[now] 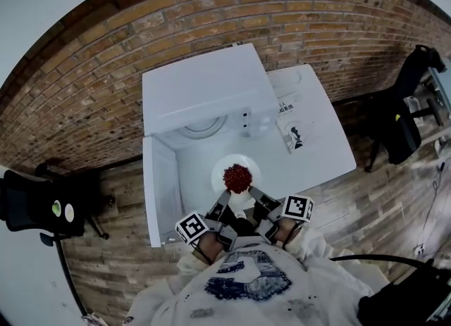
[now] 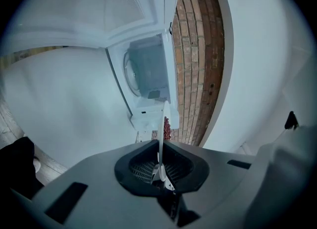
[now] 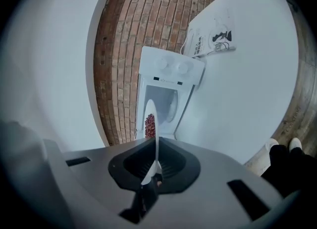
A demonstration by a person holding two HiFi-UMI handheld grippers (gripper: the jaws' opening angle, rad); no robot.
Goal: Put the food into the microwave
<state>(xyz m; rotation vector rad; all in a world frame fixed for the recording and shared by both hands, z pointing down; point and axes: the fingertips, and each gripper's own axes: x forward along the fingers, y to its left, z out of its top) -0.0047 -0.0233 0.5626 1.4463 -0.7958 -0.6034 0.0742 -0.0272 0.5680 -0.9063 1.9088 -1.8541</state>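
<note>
Red brick wall (image 1: 106, 71) and wood-plank floor (image 1: 120, 198), with a white bench (image 1: 331, 155) set against the wall. A black chair (image 1: 42, 208) stands at the left of the head view and a second chair (image 1: 402, 117) at the right, both well apart from the bench.

On the bench stands a white microwave (image 1: 204, 89). Its door (image 1: 161, 191) is swung open to the left, and a round turntable (image 1: 204, 127) shows inside. The right gripper view shows two knobs (image 3: 173, 66) on its control panel.

Beside the microwave on the right lies a white packet (image 1: 290, 127). It bears black characters and a small black figure, too small to read.

A white plate (image 1: 220, 166) carries a heap of red food (image 1: 237, 177) and is held just in front of the open cavity, over the bench. The left hand-held gripper (image 1: 224, 200) is clamped on the plate's near rim. The right hand-held gripper (image 1: 254, 195) is clamped on the same rim, just beside the left. In each gripper view the thin rim runs edge-on between the closed jaws.
</note>
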